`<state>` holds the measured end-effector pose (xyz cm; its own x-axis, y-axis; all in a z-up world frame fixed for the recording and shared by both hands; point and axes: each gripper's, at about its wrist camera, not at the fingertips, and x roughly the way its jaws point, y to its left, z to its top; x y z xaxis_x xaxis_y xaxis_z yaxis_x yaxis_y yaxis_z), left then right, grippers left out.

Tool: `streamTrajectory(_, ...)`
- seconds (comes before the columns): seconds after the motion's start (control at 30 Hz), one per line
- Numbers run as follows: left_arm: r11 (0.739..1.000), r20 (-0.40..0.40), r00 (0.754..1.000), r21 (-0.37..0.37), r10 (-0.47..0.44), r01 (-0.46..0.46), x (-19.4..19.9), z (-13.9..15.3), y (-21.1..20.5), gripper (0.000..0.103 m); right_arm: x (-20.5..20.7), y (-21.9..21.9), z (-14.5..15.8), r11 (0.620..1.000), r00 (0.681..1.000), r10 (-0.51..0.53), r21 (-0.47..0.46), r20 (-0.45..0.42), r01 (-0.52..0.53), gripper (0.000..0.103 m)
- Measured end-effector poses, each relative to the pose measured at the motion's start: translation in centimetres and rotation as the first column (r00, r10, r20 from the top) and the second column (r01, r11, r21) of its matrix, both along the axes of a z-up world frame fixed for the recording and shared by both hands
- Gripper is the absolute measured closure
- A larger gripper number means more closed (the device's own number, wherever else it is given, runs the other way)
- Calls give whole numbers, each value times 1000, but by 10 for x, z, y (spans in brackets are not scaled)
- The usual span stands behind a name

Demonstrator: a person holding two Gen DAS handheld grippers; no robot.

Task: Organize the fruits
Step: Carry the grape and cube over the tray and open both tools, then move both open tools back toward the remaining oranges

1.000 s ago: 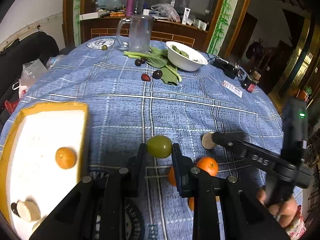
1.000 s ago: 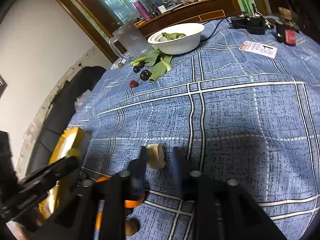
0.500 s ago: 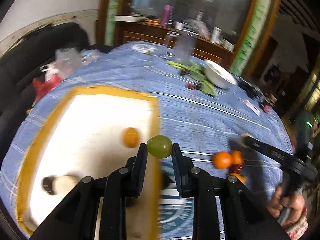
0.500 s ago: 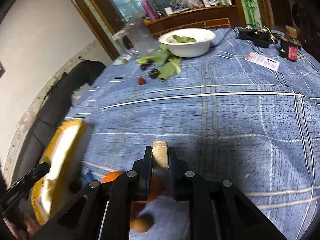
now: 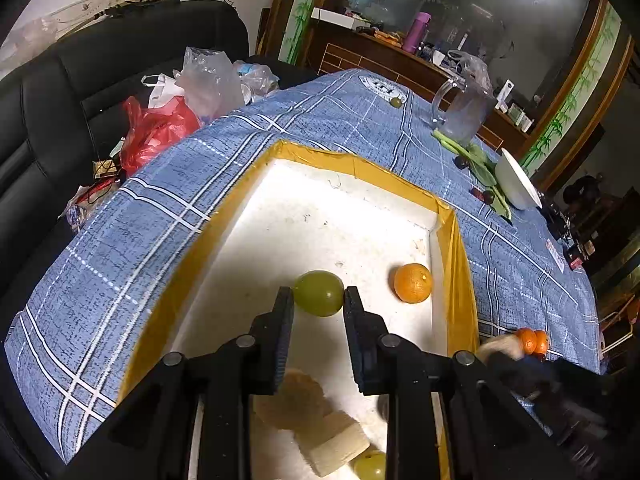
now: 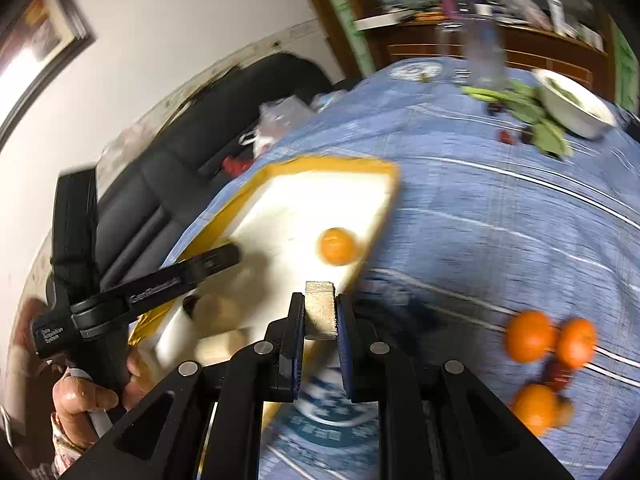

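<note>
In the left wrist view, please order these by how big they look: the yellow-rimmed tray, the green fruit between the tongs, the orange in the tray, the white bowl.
1. Yellow-rimmed tray, by far the largest.
2. White bowl, though it is far away and seen edge-on.
3. Green fruit and orange look about alike; the fruit is nearer, so I do not rank them.

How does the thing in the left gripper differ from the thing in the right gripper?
The left gripper holds a round, smooth green fruit; the right gripper holds a pale tan, flat-sided block. The green fruit hangs over the white tray; the block is at its yellow edge. Both are pinched between shut jaws.
</note>
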<state>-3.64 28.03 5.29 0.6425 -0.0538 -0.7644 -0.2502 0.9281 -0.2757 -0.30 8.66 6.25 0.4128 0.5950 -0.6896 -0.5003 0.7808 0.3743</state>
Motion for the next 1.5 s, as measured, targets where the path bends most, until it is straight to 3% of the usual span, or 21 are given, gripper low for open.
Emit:
streamTrajectory(0.1,999,15,1000,-40,-6,6,-6,0,5,70,-3,27,-4,998,999,38,-50,13,-37,86)
streamTrajectory(0.17,998,27,1000,-60,1,0,-11,1,9,50,-5,41,-8,995,998,55,-84,18,-53,86)
streamTrajectory(0.33,996,49,998,-90,30,-25,-26,6,16,40,-12,61,-16,986,996,76,-154,50,-68,83)
streamTrajectory(0.47,996,65,996,-71,59,-55,-39,13,17,33,-15,64,-14,986,994,72,-159,79,-58,54)
streamTrajectory(0.63,998,81,995,11,55,-56,-48,22,-1,26,-22,53,-2,990,992,44,-141,120,-27,52)
streamTrajectory(0.77,997,90,996,71,-3,-4,-50,29,-30,24,-23,26,5,993,991,-3,-113,130,18,45)
streamTrajectory(1.0,986,99,991,149,-94,79,-52,40,-74,22,-30,-40,9,988,983,-124,-79,137,135,45)
streamTrajectory(1.13,984,93,988,138,-123,110,-53,40,-90,22,-33,-87,8,975,970,-209,-50,124,216,45)
streamTrajectory(1.33,982,86,984,119,-155,144,-54,37,-109,22,-33,-167,-4,926,924,-375,-18,68,377,44)
streamTrajectory(1.5,971,56,973,105,-224,217,-47,27,-134,22,-30,-201,-23,898,899,-439,-31,9,439,44)
